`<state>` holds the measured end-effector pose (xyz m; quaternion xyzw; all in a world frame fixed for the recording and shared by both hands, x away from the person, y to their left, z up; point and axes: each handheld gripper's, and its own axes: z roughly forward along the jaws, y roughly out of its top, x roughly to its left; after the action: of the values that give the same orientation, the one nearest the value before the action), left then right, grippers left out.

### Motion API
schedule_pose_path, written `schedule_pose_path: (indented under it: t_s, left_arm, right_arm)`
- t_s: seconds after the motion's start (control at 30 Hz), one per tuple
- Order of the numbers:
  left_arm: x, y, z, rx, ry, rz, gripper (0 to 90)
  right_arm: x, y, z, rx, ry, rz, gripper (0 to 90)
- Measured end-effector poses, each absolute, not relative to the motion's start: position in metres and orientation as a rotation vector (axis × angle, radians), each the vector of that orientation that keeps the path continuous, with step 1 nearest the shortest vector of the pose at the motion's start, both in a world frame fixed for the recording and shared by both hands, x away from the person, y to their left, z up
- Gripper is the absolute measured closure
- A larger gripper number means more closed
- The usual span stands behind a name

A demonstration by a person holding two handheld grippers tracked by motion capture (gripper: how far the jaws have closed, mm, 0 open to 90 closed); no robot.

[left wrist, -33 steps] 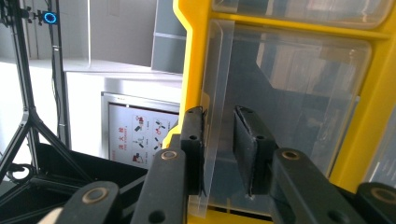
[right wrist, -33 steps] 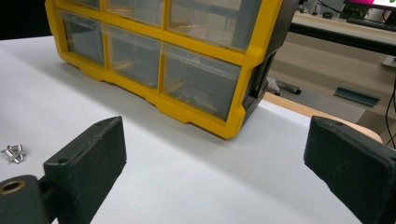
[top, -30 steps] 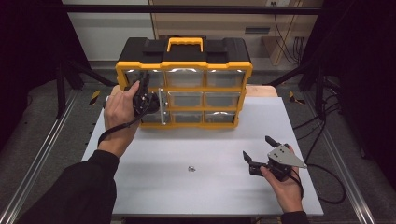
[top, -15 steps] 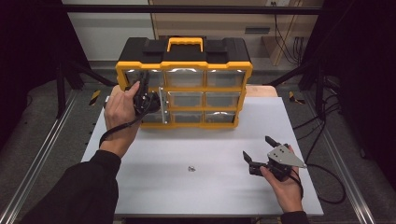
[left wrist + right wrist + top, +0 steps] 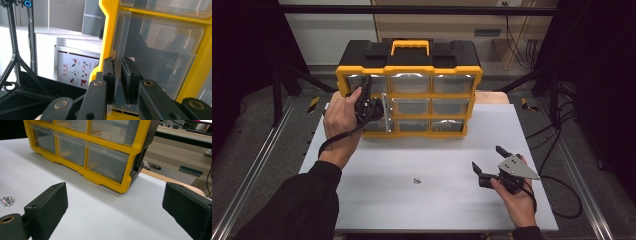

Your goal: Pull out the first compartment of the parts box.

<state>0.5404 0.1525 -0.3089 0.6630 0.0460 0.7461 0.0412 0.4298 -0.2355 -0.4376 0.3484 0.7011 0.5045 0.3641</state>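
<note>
The left claw (image 5: 371, 107) was up against the left column of the yellow-and-black drawer cabinet (image 5: 409, 75), which stood at the far side of the white worktop (image 5: 432, 150). In the left gripper view its jaws had just been closing and were pinched on the thin clear front lip of a transparent drawer (image 5: 160, 57), the plastic sandwiched between the two black pads (image 5: 128, 75) with almost no gap left. From the high view that drawer sat in the cabinet's left column, around its middle row, and its clear front stood out a little from the yellow frame. The left hand (image 5: 341, 117) wrapped the gripper body, and its cable ran down along the wrist.

The right claw (image 5: 491, 161) rested low over the near right part of the worktop, well apart from the cabinet, held in the right hand (image 5: 517, 197). Its jaws were spread wide with nothing between them, and the grey three-cornered plate sat on top of it. In the right gripper view the cabinet's lower drawers lay beyond the open jaws.

A small cluster of silvery screws (image 5: 416, 180) lay on the bare worktop near the middle, between the two hands and touching neither claw.
</note>
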Motion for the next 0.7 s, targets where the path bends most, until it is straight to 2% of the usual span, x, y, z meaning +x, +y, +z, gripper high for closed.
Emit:
schedule_pose_path:
  t_s: [0.7]
  left_arm:
    - [0.5374,0.1544,-0.3106,2.008,0.125,2.292,81.5]
  right_arm:
    - [0.4301,-0.2364,-0.4379,0.899,1.803,1.298,6.5]
